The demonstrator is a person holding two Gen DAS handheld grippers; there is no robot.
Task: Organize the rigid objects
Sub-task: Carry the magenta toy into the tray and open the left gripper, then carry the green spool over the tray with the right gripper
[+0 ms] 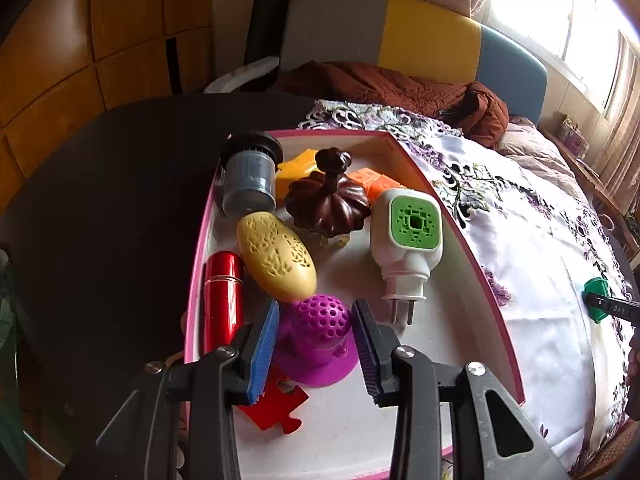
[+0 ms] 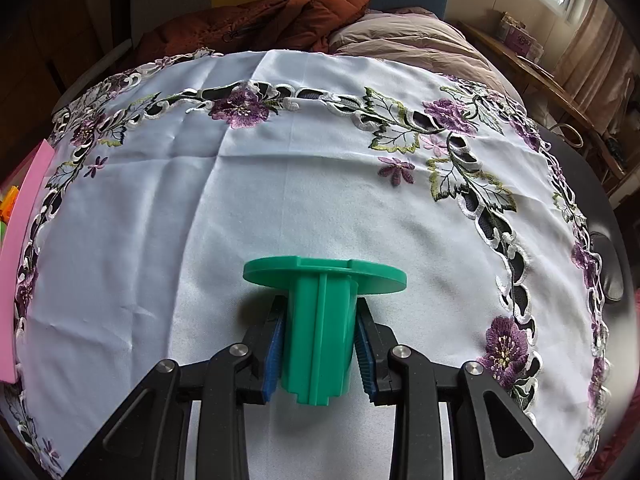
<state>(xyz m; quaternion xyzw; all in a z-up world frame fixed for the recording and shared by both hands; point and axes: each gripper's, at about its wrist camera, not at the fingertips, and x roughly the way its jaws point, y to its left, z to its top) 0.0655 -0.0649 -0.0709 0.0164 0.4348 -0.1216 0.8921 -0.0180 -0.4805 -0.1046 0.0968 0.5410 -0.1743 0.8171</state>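
The pink-rimmed tray [image 1: 472, 264] sat on the dark table, its right edge over the embroidered cloth [image 2: 280, 184]. It was already crowded: a white plug-in unit [image 1: 404, 240], a brown lid [image 1: 328, 200], a grey jar [image 1: 248, 176], a yellow oval [image 1: 276, 256], a red tube [image 1: 222, 300], a purple piece [image 1: 316, 340] and a red puzzle piece [image 1: 272, 404].

The step in hand looked like setting things into the tray one by one. To do it well, the left gripper [image 1: 316, 344] would need to draw straight back off the purple piece without tipping it against the oval or the tube, which crowded it on the left. The right load should go to the bare floor at the tray's near right, clear of the plug's prongs, lowered flange-first and let go only once seated.

The purple piece stood between the left jaws, which were parted a little. The blue pad [image 1: 264, 352] lay close to its left flank and the right pad stood just off its dome; no firm squeeze showed, so it seemed loose on the tray floor.

The right gripper [image 2: 320, 344] was clamped on the barrel of the green spool [image 2: 320, 320], with pads pressed to both sides and the flange pointing away over the cloth, well apart from the tray.
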